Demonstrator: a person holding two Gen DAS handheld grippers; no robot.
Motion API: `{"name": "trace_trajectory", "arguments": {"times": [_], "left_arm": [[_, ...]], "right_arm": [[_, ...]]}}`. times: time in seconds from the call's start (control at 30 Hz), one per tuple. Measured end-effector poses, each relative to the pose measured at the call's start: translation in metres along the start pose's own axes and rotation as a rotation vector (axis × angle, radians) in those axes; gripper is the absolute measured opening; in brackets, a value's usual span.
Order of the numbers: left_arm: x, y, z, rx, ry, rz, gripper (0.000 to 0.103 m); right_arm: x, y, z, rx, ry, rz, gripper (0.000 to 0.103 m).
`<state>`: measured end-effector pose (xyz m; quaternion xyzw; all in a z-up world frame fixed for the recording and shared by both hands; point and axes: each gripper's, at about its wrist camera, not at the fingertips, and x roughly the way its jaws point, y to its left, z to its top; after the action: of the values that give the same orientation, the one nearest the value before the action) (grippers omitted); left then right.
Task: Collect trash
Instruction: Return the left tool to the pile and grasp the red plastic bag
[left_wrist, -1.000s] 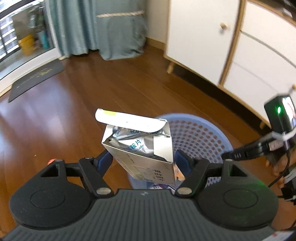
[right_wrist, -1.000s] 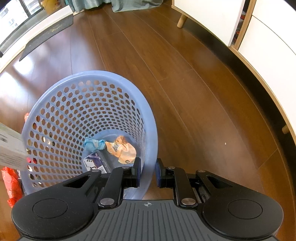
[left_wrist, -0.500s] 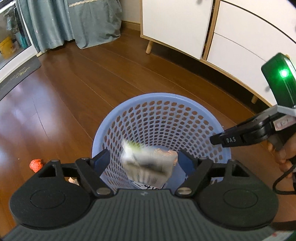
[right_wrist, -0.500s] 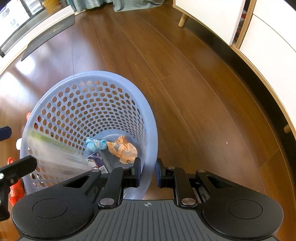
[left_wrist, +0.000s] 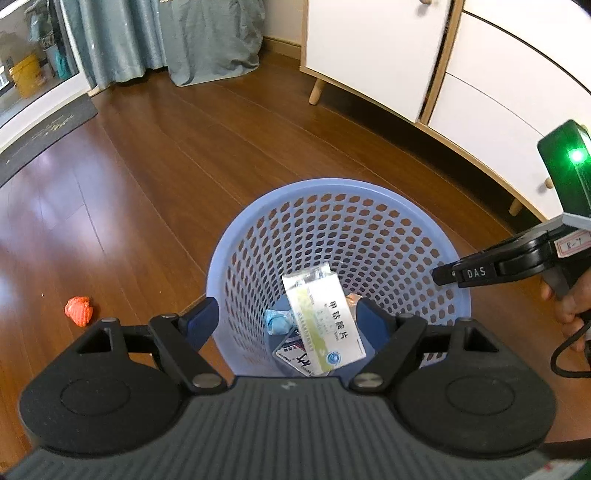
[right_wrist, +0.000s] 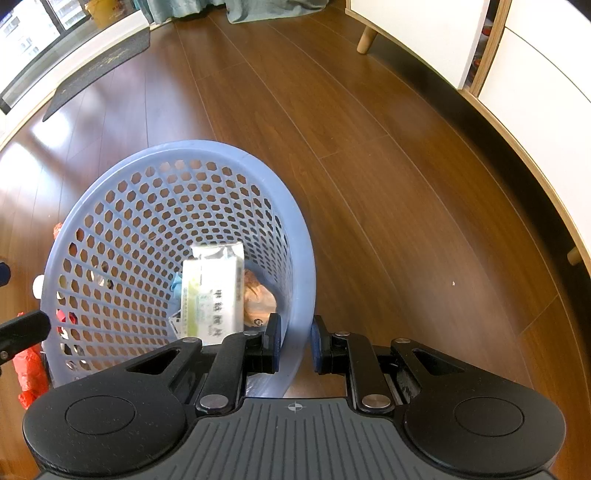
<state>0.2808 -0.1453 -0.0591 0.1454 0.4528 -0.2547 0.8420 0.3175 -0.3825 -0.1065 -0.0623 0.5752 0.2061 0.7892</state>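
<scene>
A blue perforated basket (left_wrist: 332, 195) stands on the wooden floor. Inside it lies a white medicine box (left_wrist: 325, 317) on a blue wad (left_wrist: 277, 321) and other scraps. My left gripper (left_wrist: 288, 321) hangs open above the basket's near rim, nothing between its fingers. In the right wrist view the same basket (right_wrist: 229, 158) holds the box (right_wrist: 214, 291) beside an orange-brown wrapper (right_wrist: 260, 299). My right gripper (right_wrist: 295, 343) is shut on the basket's rim, one pad inside the wall and one outside.
An orange crumpled scrap (left_wrist: 78, 309) lies on the floor left of the basket. Red trash (right_wrist: 31, 373) sits by the basket's left side. White cabinets (left_wrist: 480, 92) on wooden legs line the right. A dark mat (left_wrist: 40, 133) and curtains lie far left.
The left gripper opened over the basket and the medicine box fell from it onto the trash inside. The right gripper kept its hold on the rim.
</scene>
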Motion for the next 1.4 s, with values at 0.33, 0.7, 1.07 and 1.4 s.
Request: {"name": "trace_trajectory", "arguments": {"times": [0.33,0.7,1.07,1.4], "left_arm": [[-0.018,0.029,-0.010,-0.071,-0.025,0.024,0.078],[-0.076,0.141,-0.058,-0.376,-0.092,0.215,0.078],[-0.062,0.219,-0.145,-0.551,0.089,0.372,0.079],[-0.003,0.221,-0.186,-0.656,0.204,0.348,0.079]], "right_arm": [[-0.001,0.000,-0.002,-0.012,0.004,0.005,0.013],[-0.001,0.000,-0.002,-0.018,0.005,0.007,0.013],[0.000,0.003,-0.002,-0.023,0.010,0.000,0.013],[-0.001,0.003,-0.001,-0.039,0.011,-0.008,0.013]]}}
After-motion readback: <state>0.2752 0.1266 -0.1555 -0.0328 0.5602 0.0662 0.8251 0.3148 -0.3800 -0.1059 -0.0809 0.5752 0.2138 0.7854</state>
